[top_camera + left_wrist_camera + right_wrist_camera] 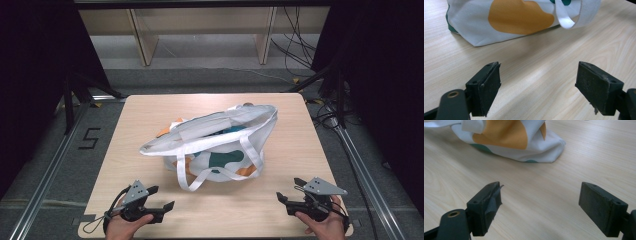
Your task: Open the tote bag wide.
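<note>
High view: floor marking "5" (89, 138); tote bag (220, 142) unlabelled; both grippers' fingers wide.

A lab or recording studio, not a home. Light wood counter (210, 210) set alone on grey carpeted floor (50, 165), flanked by metal floor rails (45, 175) on both sides. A black "5" (89, 138) marked on the floor beside the left rail. Dark curtains (35, 65) closing in both sides, black stand legs (80, 87) at their feet. Loose cables (295, 45) trailing over the floor at the back right, near plain wooden furniture legs (142, 42). Handheld gripper (160, 197) with a grey tracking plate and cable, held over the near edge; a second gripper (290, 190) at the right.
</note>
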The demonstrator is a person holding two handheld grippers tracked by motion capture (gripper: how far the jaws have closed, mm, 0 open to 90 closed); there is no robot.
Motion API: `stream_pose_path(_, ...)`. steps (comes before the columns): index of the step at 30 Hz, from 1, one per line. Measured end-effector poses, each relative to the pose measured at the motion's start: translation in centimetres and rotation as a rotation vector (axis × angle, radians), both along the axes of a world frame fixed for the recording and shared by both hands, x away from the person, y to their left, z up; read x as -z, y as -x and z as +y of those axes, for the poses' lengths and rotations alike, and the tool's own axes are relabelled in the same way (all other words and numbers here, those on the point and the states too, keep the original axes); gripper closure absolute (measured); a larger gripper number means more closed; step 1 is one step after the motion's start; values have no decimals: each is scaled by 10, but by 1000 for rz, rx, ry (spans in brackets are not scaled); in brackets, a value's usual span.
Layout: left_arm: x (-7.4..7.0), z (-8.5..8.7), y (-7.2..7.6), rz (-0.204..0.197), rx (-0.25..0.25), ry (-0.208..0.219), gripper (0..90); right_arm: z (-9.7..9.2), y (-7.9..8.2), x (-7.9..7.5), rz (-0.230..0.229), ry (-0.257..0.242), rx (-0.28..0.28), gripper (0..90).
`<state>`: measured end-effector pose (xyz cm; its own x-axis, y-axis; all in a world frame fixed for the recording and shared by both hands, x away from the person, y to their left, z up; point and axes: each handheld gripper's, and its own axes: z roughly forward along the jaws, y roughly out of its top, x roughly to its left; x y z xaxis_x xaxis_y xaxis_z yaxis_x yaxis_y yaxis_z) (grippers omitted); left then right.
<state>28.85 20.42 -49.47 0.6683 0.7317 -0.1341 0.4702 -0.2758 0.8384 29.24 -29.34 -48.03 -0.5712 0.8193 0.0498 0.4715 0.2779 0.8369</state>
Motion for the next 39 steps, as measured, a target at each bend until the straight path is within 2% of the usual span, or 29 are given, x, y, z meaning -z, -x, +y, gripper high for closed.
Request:
stream_pose_path(2,0,-1,0,0,-6,12,189,-1,-1,0,0,15,-12,189)
stream_pose_path(3,0,-2,1,15,-17,23,189,-1,-1,0,0,17,-12,189)
stream_pose_path(7,-1,-1,1,-1,3,0,189,-1,-2,0,-5,25,-24,192)
stream_pose_path(10,-1,-1,1,1,-1,1,190,-1,-1,0,-2,30,-25,200)
stream_pose_path(11,0,-1,2,10,-19,8,191,-1,-1,1,-3,29,-14,202)
stream_pose_path(12,-1,0,1,0,-7,-4,191,-1,-1,1,-5,28,-17,205)
stream_pose_path(14,-1,0,1,7,-12,9,191,-1,-1,0,-3,32,-20,212)
stream_pose_path(16,-1,-1,2,29,-19,89,191,-1,-1,0,0,23,-24,239)
stream_pose_path(17,-2,0,2,25,-3,80,193,-1,-2,0,-14,20,-27,255)
stream_pose_path(19,-4,-2,3,8,3,47,195,-3,-2,-1,-5,0,-20,268)
stream_pose_path(20,-4,-2,3,7,8,50,195,-3,-2,-1,-22,-14,-13,314)
stream_pose_path(21,-5,-3,3,12,10,65,197,-4,-3,-2,-34,-3,-19,357)
stream_pose_path(22,-7,-4,4,18,-13,78,202,-5,-4,-6,-45,-26,-18,399)
stream_pose_path(23,-7,-4,4,18,-13,78,206,-6,-6,-9,-70,-32,-45,464)
stream_pose_path(24,-12,-2,4,13,-5,88,222,-3,-3,-13,-41,-55,-44,476)
stream_pose_path(26,-16,-2,4,5,-12,102,263,-4,-3,-17,-60,-36,-38,511)
stream_pose_path(27,-23,-1,3,-17,-4,106,263,-4,-4,-20,-69,-29,-46,577)
stream_pose_path(28,-27,0,4,-29,1,104,314,-4,-5,-26,-102,-23,-65,614)
stream_pose_path(29,-36,0,4,-47,-1,100,358,-2,-4,-30,-95,-27,-58,664)
stream_pose_path(30,-47,1,0,-85,33,86,454,0,-9,-43,-143,-7,-88,751)
stream_pose_path(31,-47,1,0,-85,33,86,515,0,-9,-43,-143,-7,-88,751)
stream_pose_path(32,-52,-1,-2,-92,23,96,515,1,-14,-48,-171,12,-111,791)
stream_pose_path(33,-59,-2,-5,-115,27,78,568,3,-18,-55,-213,30,-127,827)
stream_pose_path(34,-64,-3,-8,-124,20,51,658,10,-26,-70,-247,34,-149,882)
stream_pose_path(35,-68,-3,-12,-137,13,42,658,10,-26,-70,-247,34,-149,882)
stream_pose_path(36,-75,-3,-20,-147,19,53,749,17,-32,-85,-266,35,-168,900)
stream_pose_path(37,-75,-3,-20,-147,19,53,788,17,-32,-85,-266,35,-168,900)
stream_pose_path(38,-79,-2,-24,-148,18,64,817,22,-40,-100,-307,42,-190,900)
stream_pose_path(39,-88,-1,-32,-165,20,69,833,26,-42,-107,-312,40,-192,900)
